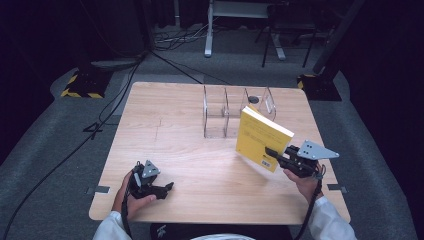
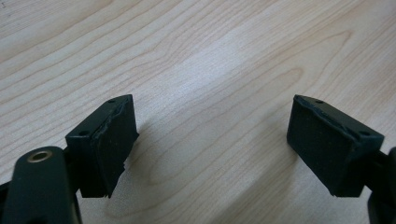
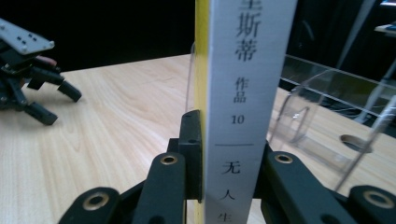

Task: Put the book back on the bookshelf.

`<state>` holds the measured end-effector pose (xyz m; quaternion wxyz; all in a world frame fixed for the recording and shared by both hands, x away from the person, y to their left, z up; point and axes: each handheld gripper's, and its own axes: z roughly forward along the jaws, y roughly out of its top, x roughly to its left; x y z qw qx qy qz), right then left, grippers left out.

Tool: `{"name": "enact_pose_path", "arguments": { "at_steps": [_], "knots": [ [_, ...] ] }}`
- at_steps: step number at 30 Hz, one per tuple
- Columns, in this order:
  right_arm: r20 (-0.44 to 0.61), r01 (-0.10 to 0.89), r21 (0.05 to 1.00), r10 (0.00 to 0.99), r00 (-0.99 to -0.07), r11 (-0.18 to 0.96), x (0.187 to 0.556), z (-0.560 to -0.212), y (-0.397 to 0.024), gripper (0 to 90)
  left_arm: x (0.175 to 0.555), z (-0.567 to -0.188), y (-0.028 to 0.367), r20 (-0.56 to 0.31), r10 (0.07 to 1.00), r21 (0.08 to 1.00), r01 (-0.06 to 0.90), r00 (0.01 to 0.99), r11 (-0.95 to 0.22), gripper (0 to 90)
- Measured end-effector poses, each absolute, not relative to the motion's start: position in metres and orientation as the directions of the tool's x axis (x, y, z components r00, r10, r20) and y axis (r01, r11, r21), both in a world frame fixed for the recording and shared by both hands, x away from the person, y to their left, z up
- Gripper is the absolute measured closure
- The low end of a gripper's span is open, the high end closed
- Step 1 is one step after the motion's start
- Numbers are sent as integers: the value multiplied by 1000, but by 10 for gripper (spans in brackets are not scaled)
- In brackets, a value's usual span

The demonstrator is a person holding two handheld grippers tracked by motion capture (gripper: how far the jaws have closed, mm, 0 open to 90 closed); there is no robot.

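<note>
While a person sits at the near edge of a pale wooden table [image 1: 200, 165], each hand holds a set of black tongs. The right tongs [image 1: 274, 152], near the table's right edge, are clamped on a yellow book [image 1: 260, 137]. The book stands upright and lifted off the table, tilted a little, with its yellow cover facing the person and its upper edge toward the far side. In the right gripper view the two jaws press on either side of the book's white spine [image 3: 247, 93], which carries dark printed characters running down it, and the yellow cover shows as a thin strip along one side of the spine.

Just beyond the book, by the far edge of the table and right of its middle, stands a clear plastic rack [image 1: 222, 112] with upright dividers. The book's upper corner overlaps the rack's right end in the high view, and whether they touch I cannot tell. A round hole [image 1: 254, 99] in the table lies behind the rack.

The left tongs [image 1: 167, 189] rest low near the table's near left corner, well apart from the book. In the left gripper view their jaws stand wide apart with bare wood between the pads [image 2: 112, 144], holding nothing.
</note>
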<state>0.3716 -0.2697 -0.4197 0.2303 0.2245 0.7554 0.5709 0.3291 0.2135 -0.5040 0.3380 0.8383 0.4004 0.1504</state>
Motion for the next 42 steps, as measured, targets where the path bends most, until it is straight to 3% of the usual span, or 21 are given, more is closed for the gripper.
{"name": "enact_pose_path", "arguments": {
  "at_steps": [18,42],
  "knots": [
    [-94,36,985,702,-706,168,369,-391,-299,767,328,-505,211,-7,789,692,573,615,-440,152],
    [-121,33,984,788,-604,177,403,-365,-292,767,329,-505,210,-11,786,688,575,618,-442,151]
  ]
}}
